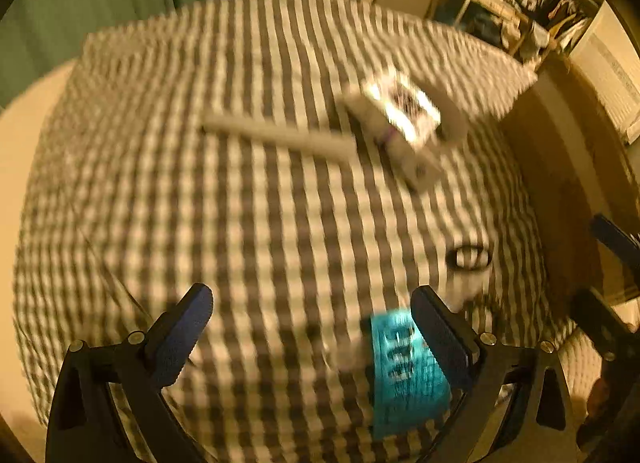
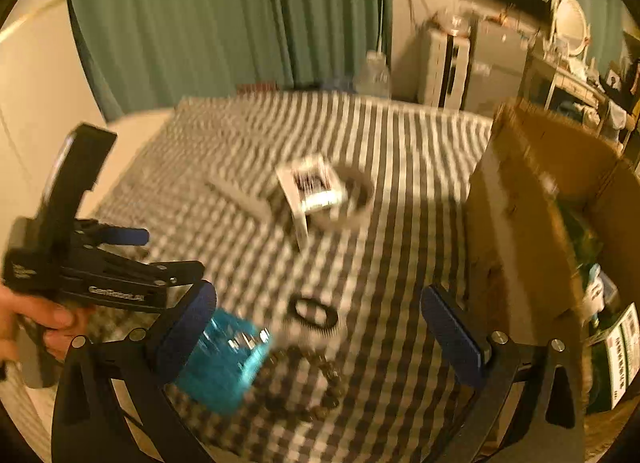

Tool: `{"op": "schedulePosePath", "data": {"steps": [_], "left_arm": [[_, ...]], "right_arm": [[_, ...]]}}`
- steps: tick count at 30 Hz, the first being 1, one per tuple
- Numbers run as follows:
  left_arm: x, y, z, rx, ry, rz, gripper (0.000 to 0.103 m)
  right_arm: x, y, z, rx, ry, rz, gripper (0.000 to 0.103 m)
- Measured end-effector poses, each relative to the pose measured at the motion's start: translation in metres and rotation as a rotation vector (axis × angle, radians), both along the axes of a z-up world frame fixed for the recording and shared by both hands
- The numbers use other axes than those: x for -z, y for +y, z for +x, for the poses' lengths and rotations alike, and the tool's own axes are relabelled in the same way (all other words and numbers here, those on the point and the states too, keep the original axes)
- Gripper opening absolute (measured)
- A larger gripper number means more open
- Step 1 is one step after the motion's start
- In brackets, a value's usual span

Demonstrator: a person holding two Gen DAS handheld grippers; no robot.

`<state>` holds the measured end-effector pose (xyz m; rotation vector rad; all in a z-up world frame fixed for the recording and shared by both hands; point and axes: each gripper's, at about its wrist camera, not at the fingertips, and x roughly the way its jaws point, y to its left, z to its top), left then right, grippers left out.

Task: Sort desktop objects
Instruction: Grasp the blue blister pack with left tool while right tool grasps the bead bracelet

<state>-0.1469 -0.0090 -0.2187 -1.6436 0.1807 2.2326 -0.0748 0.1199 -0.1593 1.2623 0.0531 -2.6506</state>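
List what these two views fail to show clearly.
- Teal packet print: motion-blurred in both views, and the left claw's finger covers one edge.
- White box label: blurred.
- Cardboard box contents: cut off by the right wrist view's edge.

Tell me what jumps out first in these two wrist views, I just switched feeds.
The bright teal packet stands out most, lying on the checked tablecloth at the near edge, just ahead of both open grippers. Mid-table sits a white box beside a pale flat strip, with a small black ring nearer. An open cardboard box stands at the table's right side.
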Motion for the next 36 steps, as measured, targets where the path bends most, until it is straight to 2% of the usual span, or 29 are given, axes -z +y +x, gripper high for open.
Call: {"op": "schedulePosePath", "data": {"steps": [9,12,14,17,19,20,21,22,23,24,25,29,36], "left_arm": [[0.034,0.023,0.052,0.119,-0.196,-0.052,0.101],[0.048,0.034,0.061,0.154,-0.204,-0.097,0.099],[0.048,0.041,0.066,0.187,-0.188,-0.097,0.098],[0.045,0.050,0.076,0.230,-0.161,-0.090,0.088],[0.043,0.050,0.080,0.241,-0.152,-0.085,0.079],[0.042,0.051,0.082,0.245,-0.150,-0.075,0.068],[0.039,0.051,0.084,0.254,-0.149,-0.049,0.053],[0.035,0.053,0.087,0.262,-0.145,-0.027,0.049],[0.033,0.053,0.089,0.267,-0.140,-0.017,0.043],[0.030,0.053,0.090,0.268,-0.134,-0.003,0.039],[0.028,0.052,0.091,0.264,-0.133,0.011,0.036],[0.015,0.048,0.095,0.254,-0.115,0.064,0.022],[-0.014,0.043,0.105,0.264,-0.040,0.091,0.008]], "right_arm": [[0.047,0.004,-0.008,-0.025,-0.219,0.035,0.103],[0.065,0.003,-0.011,-0.036,-0.312,0.045,0.103],[0.079,0.003,-0.012,-0.046,-0.383,0.035,0.101],[0.094,0.009,-0.014,-0.038,-0.455,0.002,0.099],[0.098,0.009,-0.013,-0.038,-0.468,0.015,0.092],[0.098,0.008,-0.012,-0.039,-0.464,0.027,0.087],[0.097,0.008,-0.012,-0.041,-0.460,0.035,0.077],[0.097,0.007,-0.011,-0.037,-0.455,0.058,0.070],[0.096,0.007,-0.011,-0.031,-0.446,0.084,0.052],[0.094,0.007,-0.010,-0.024,-0.433,0.100,0.028],[0.092,0.008,-0.009,-0.026,-0.425,0.091,0.015],[0.086,0.009,-0.005,-0.026,-0.396,0.074,0.012],[0.042,0.011,0.009,-0.001,-0.242,0.031,0.012]]}}
